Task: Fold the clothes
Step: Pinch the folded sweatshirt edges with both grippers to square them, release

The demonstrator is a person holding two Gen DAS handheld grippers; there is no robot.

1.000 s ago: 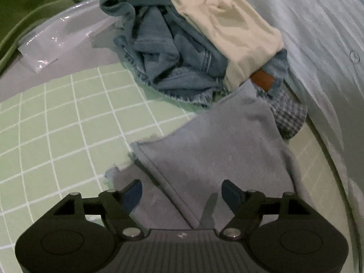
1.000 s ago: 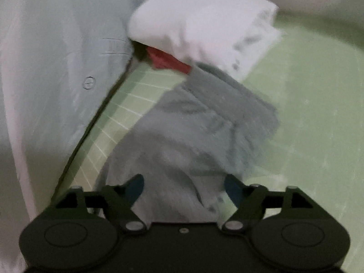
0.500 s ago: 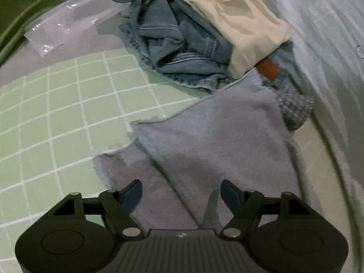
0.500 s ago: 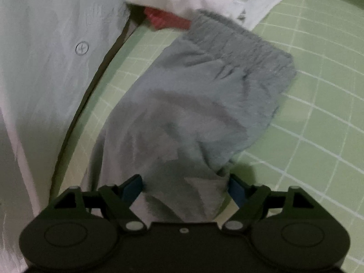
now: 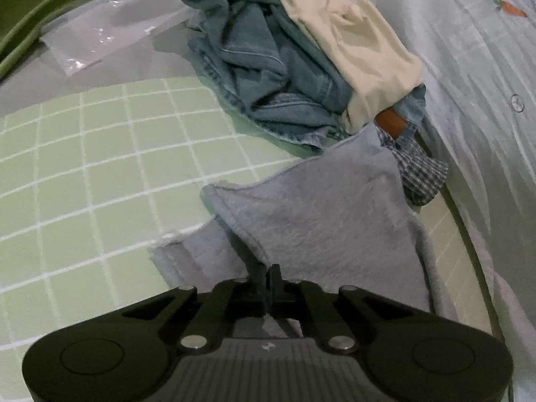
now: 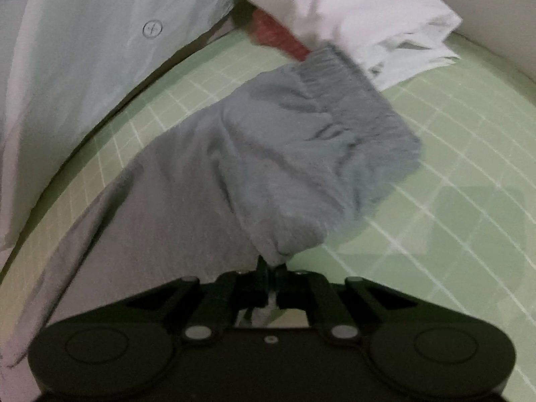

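Note:
Grey fleece shorts lie on the green grid mat, partly lifted. My left gripper is shut on the leg-hem edge of the grey shorts, with a fold rising from its fingers. In the right wrist view the grey shorts hang bunched from my right gripper, which is shut on the cloth near the waistband side. The ribbed waistband points toward the far pile.
A heap of blue denim with a cream garment and a checked cloth sits beyond the left gripper. A clear plastic bag lies far left. White folded cloth and something red lie beyond the right gripper. A person's pale buttoned shirt borders the mat.
Both grippers went from open to shut on the grey shorts. The right end of the shorts has risen off the mat and bunched up.

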